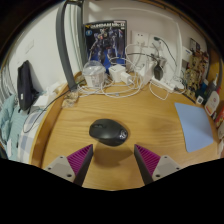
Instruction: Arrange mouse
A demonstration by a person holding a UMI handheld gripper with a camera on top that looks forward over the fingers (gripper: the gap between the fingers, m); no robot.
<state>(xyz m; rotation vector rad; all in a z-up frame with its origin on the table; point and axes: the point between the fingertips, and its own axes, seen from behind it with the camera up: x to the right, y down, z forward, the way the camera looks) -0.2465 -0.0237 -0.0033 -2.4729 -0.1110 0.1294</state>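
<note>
A black computer mouse (107,131) lies on the wooden desk (140,115), just ahead of my fingers and a little toward the left one. My gripper (112,160) is open and empty, low over the desk. Its magenta pads (78,158) stand wide apart, with bare wood between them. The mouse is not between the fingers.
A blue mat (194,125) lies on the desk to the right. White cables and adapters (112,78) pile at the back before a boxed figure (105,42). Several small items (205,85) crowd the far right. A chair (26,85) stands at the left.
</note>
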